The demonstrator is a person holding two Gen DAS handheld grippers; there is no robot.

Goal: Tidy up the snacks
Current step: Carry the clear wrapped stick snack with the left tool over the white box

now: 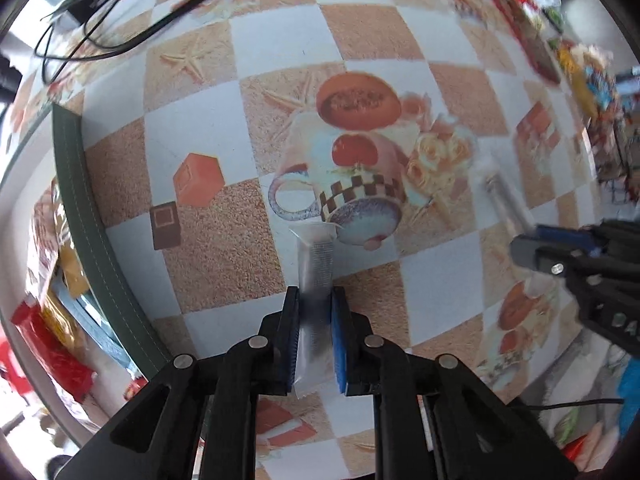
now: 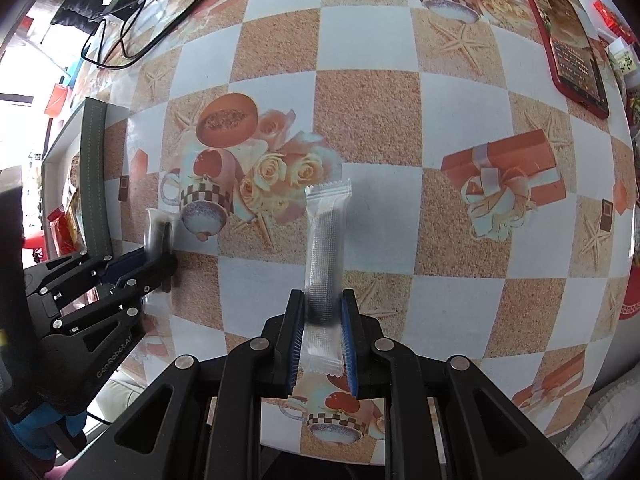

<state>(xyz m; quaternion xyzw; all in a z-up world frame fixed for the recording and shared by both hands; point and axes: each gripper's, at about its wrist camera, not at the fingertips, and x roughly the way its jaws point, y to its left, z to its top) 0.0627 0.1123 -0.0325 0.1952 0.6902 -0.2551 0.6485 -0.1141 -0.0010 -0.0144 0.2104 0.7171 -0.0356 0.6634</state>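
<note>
**Both grippers closed on clear snack sticks above the patterned table**

Left wrist view: the left gripper (image 1: pixel 315 300) pointed down at the tablecloth (image 1: pixel 360 32), a check of sandy and pale squares printed with cups, roses and starfish. Its jaws were closed on a clear-wrapped snack stick (image 1: pixel 316 264), blue pads pressing on both sides. The stick ran up from between the pads, its crimped top end lying over the printed cup at frame centre. The other end showed below the pads.

Same view, right edge: the right gripper (image 1: pixel 528 246) entered from the right, with a second clear stick (image 1: pixel 506 196) reaching up and left from its tip, blurred.

Right wrist view: the right gripper (image 2: pixel 322 312) was closed on that second stick (image 2: pixel 326 248). The wrapper stood up the centre of the frame, serrated top end beside the printed roses, lower end between the blue pads. At lower left the left gripper (image 2: pixel 160 266) showed from the side, its stick (image 2: pixel 156 224) smeared by motion.

Surroundings: a green strip (image 1: pixel 76 200) ran down the left side, with red and yellow snack packets (image 1: pixel 52 320) beyond it at lower left. A phone in a red case (image 2: pixel 568 36) lay at upper right in the right wrist view. Black cables (image 2: pixel 160 4) looped at upper left. More coloured packets (image 1: pixel 592 76) sat blurred at upper right of the left wrist view.
</note>
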